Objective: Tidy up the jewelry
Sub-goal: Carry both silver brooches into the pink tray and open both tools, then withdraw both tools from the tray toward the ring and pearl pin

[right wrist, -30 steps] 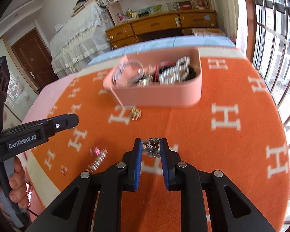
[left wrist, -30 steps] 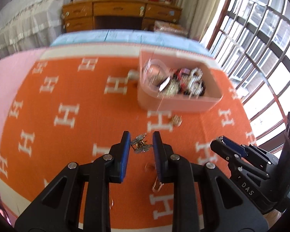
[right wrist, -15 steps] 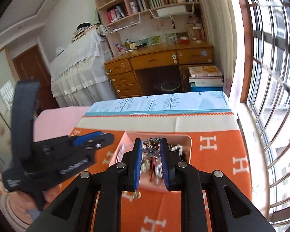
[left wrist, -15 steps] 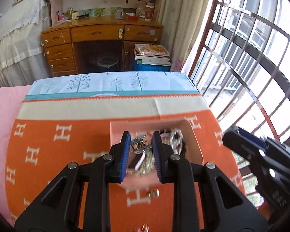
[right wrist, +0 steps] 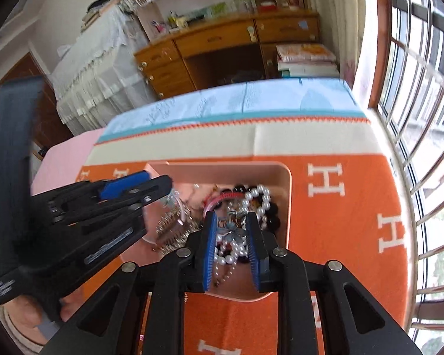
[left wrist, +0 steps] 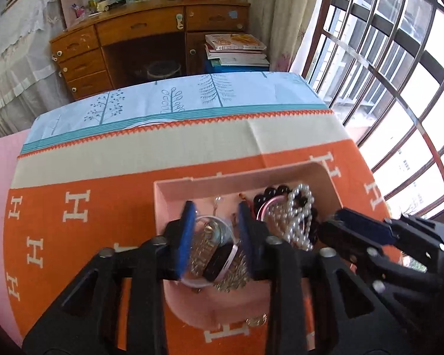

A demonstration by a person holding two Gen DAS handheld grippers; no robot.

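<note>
Both tools crowd over the pink jewelry box, with open blanket around it.

The left tool [left wrist: 214, 224] and right tool [right wrist: 231, 230] hang side by side above the pink jewelry box [left wrist: 310, 168], whose inside is heaped with a pearl strand [left wrist: 300, 207], black beads [left wrist: 273, 192] and silver pieces. Its walls fence the pile. The orange H-patterned blanket [left wrist: 83, 207] lies bare to the left and far side; a small gold piece [left wrist: 256, 321] sits just by the box's near wall.

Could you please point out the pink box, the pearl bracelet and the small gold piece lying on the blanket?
pink box [left wrist: 233, 174]: left wrist view, far rim.
pearl bracelet [left wrist: 303, 196]: left wrist view, upper loop of beads.
small gold piece [left wrist: 256, 321]: left wrist view, its middle.
</note>
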